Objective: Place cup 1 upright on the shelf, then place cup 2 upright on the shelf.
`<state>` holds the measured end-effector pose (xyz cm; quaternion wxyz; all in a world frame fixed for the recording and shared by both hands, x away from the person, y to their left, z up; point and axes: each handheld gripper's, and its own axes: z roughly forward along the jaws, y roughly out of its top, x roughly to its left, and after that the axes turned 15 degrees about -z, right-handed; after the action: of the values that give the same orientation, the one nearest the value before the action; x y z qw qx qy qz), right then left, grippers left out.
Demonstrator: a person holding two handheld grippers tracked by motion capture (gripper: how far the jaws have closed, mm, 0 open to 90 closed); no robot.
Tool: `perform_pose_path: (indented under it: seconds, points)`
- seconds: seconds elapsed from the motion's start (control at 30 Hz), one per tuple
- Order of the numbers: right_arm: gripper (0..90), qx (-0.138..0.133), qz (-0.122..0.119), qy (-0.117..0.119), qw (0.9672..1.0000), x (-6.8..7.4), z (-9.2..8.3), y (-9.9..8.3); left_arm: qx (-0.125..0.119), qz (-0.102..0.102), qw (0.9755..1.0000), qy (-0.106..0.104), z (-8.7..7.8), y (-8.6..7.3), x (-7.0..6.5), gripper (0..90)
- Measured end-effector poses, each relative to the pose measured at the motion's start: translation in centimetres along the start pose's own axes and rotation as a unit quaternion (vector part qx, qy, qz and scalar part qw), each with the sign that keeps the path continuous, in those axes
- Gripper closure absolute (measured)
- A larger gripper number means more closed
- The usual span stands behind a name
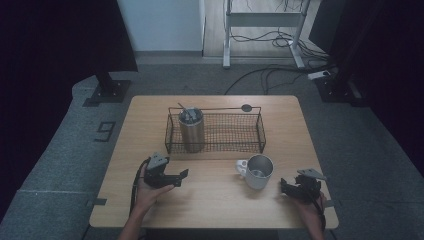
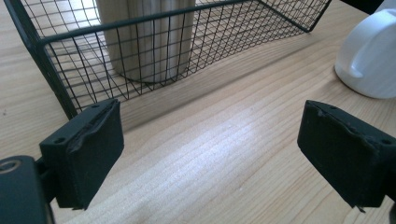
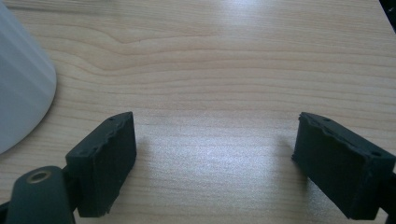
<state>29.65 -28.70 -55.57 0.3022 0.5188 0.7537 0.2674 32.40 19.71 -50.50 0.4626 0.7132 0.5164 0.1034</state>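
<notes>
White mug upright on table, long axis vertical, mouth up, handle at 9 o'clock. My left gripper and right gripper flank it, both jaws apart, empty.

Left gripper low, held in left hand, forearm entering from bottom edge, jaws pointing right and slightly forward, wide apart, nothing between them. Own view confirms gap, pads bare. Right gripper held in right hand at near right, jaws pointing left, spread wide, empty; own view same.
</notes>
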Motion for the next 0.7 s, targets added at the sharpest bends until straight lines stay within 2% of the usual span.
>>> perform_pose_path:
  seconds: [0.33, 0.53, 0.67, 0.7]
  points:
    - [14.9, -0.009, 0.007, 0.007, 0.9999, -0.2, -0.3, -0.2, -0.001, -0.011, 0.9999, 0.005, -0.2, -1.0, 0.7, 8.0]
    - [14.0, -0.031, 0.016, 0.013, 0.9993, -0.7, -1.0, -0.3, 0.004, -0.015, 0.9999, 0.004, -0.2, -1.2, 0.9, 7.9]
    - [13.7, -0.045, 0.012, 0.020, 0.9987, -0.5, -1.5, -0.1, 0.005, -0.020, 0.9998, 0.002, -0.1, -1.5, 1.0, 7.9]
    - [13.2, -0.053, 0.006, 0.029, 0.9982, -0.2, -1.8, 0.0, 0.008, -0.020, 0.9998, 0.003, -0.1, -1.6, 1.1, 7.9]
